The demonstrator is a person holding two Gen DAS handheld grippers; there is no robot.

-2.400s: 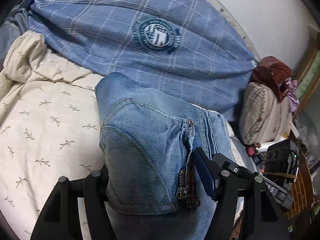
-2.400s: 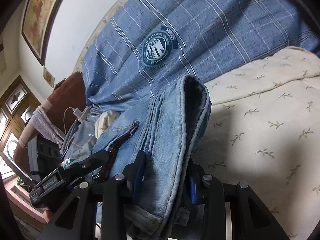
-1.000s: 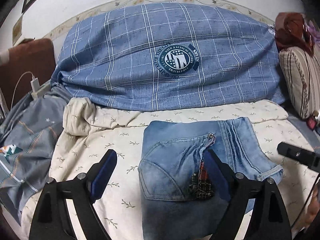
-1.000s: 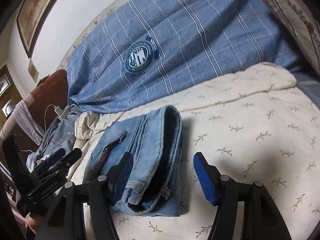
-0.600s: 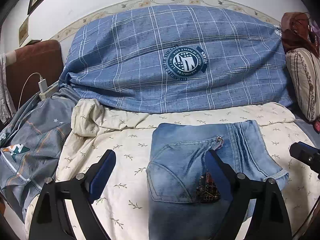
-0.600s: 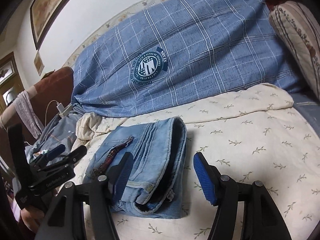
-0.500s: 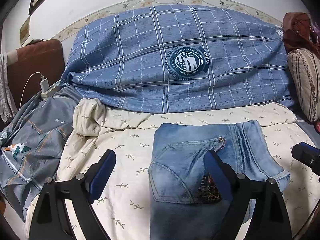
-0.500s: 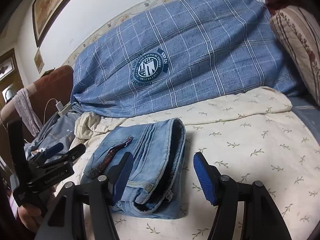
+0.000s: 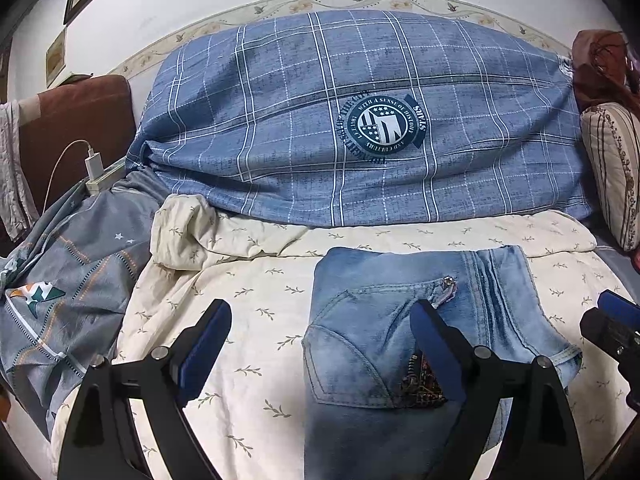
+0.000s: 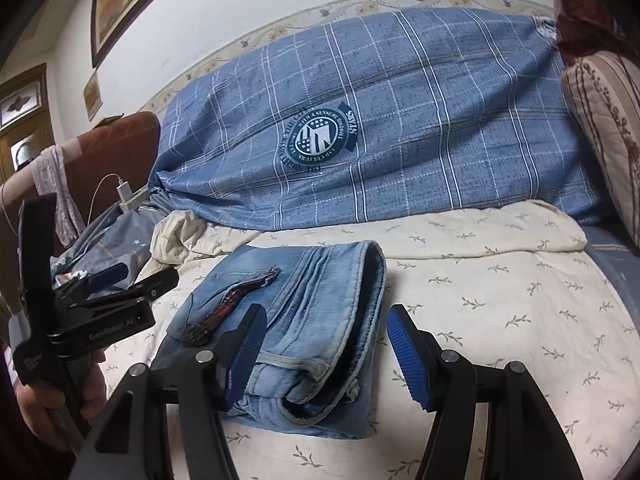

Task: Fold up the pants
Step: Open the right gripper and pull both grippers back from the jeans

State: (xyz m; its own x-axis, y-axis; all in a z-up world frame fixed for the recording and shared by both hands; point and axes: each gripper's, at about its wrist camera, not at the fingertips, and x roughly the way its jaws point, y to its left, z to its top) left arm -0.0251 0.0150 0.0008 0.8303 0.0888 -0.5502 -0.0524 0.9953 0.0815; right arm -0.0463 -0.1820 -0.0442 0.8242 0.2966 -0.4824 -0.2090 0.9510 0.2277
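The folded light-blue jeans [image 9: 420,312] lie flat on the cream leaf-print sheet [image 9: 256,292], back pocket up, with a dark belt end [image 10: 232,304] sticking out. My left gripper [image 9: 320,332] hovers open just in front of them, its right finger over the pocket and touching nothing. In the right wrist view the jeans [image 10: 316,300] show their thick folded edge. My right gripper [image 10: 326,340] stands open near that edge, pads clear of the denim. A hand [image 10: 56,396] holds the left gripper [image 10: 140,274] at the far left.
A big blue plaid pillow [image 9: 360,140] with a round emblem fills the back. A grey patterned duvet [image 9: 60,280] and a white charger with its cable [image 9: 94,164] lie on the left. A striped cushion [image 9: 612,168] stands on the right.
Both grippers were shut on the jeans; they have let go and drawn back. The jeans now rest folded on the sheet. The right wrist view has rolled level.
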